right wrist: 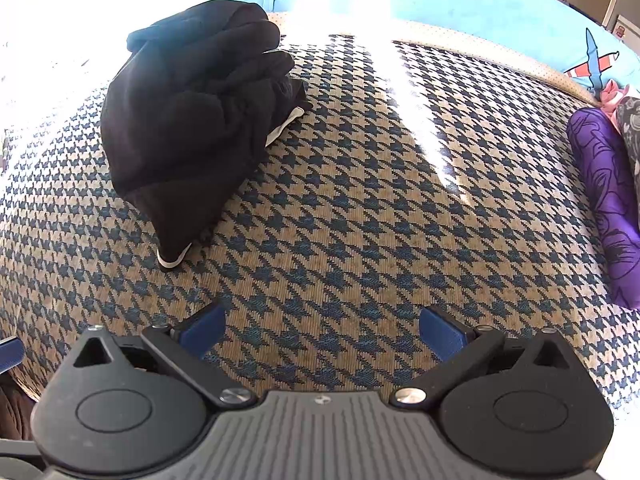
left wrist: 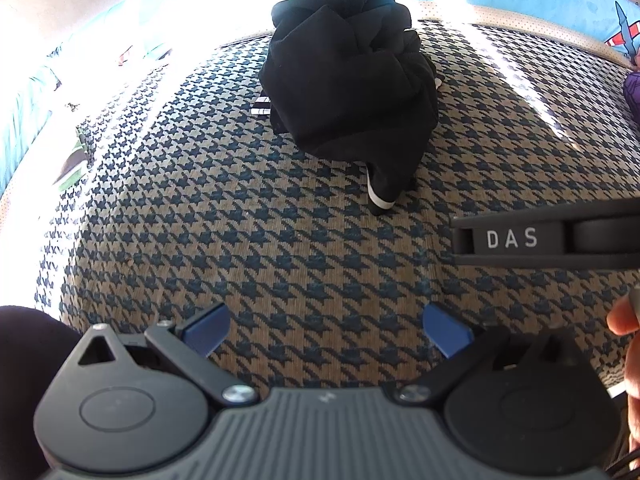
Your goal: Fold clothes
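Black garment [left wrist: 348, 76] crumpled, well ahead of both tools | left tool [left wrist: 326, 332] wide, empty | right tool [right wrist: 320, 330] wide, empty

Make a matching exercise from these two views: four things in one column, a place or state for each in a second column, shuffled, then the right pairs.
Things:
1. black garment
2. purple fabric
3. left gripper
4. houndstooth cover

Places or states:
A. lies at the right edge of the right wrist view
B. spread flat under everything, patterned blue and tan
C. jaws open, nothing between them
D. bunched in a heap, white trim showing

Pairs: 1-D, 2-A, 3-C, 4-B
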Tool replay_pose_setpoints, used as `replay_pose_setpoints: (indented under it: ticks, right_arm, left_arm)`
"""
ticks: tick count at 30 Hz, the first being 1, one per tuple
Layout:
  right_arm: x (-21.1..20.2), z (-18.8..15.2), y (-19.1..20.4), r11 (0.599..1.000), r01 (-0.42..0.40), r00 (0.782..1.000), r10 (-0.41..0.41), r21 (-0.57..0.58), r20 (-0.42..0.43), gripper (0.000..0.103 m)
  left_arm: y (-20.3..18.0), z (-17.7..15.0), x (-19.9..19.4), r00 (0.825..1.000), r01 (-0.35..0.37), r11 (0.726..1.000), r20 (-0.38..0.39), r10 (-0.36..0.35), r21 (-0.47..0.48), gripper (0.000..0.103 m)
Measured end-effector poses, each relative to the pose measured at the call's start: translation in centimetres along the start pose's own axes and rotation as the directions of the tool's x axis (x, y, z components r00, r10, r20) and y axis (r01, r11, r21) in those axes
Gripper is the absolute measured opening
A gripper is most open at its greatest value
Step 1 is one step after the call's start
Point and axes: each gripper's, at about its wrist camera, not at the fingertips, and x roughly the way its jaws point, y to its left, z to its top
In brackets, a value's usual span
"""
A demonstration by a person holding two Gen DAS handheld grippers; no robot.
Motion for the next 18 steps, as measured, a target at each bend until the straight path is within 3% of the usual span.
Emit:
replay_pose_setpoints:
  ticks: [18]
  right_arm:
    - [0.20,-0.15,-0.11,1.000,0.001,1.000,-0.001,0.000,-0.006,0.103]
  left_arm:
    - [0.29,-0.13,0.37,1.000,0.005,1.000,-0.024,-0.005,-0.014,0.103]
